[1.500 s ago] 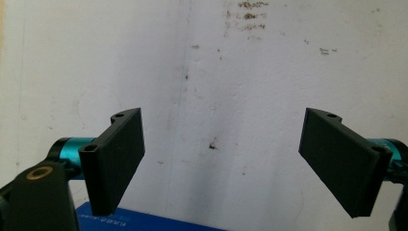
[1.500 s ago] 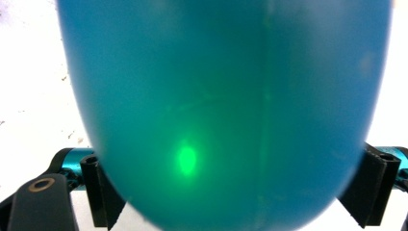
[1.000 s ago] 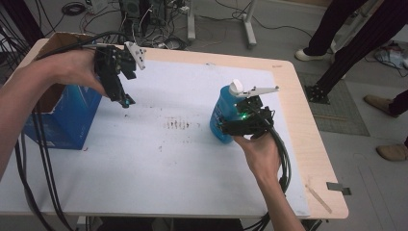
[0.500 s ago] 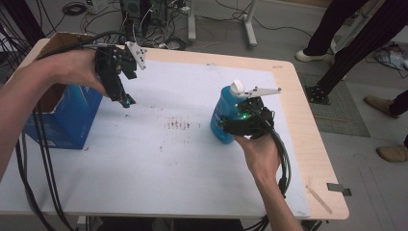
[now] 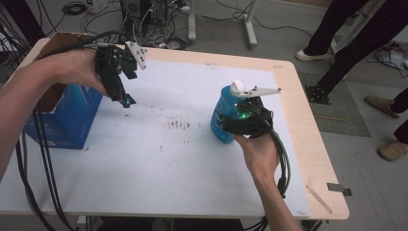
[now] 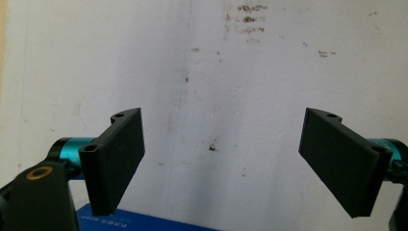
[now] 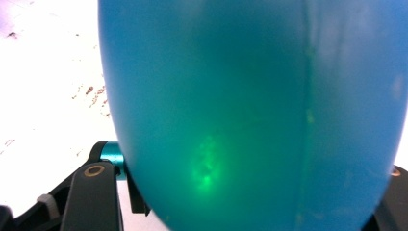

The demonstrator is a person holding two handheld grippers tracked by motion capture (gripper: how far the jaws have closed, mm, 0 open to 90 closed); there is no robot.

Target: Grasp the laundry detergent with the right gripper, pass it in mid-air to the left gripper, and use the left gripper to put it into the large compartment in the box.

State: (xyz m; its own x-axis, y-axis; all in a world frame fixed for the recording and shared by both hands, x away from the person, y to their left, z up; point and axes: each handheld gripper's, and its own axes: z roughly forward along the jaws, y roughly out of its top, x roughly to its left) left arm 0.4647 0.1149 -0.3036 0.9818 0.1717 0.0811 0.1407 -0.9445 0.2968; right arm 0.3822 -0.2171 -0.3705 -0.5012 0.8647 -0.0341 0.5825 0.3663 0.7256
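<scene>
A blue bottle point(image 5: 222, 118) with a white cap point(image 5: 237, 88) stands upright on the white table cover point(image 5: 168, 159), right of the middle. My right gripper point(image 5: 231, 126) reaches it from the near side. Its jaws have just been closing and flank the bottle point(image 7: 250, 110) low down, and the left jaw touches its side. My left gripper point(image 5: 126, 102) hangs above the table's left part, tilted down. It stands open point(image 6: 223, 163) with nothing between its fingers point(image 6: 115, 159).
A blue cardboard box point(image 5: 67, 115) stands at the table's left edge, just below the left gripper point(image 6: 144, 222). Dark stains point(image 5: 179, 124) mark the cover's middle. A thin wooden stick point(image 5: 318, 198) lies at the front right corner. People's legs and cables show beyond the table.
</scene>
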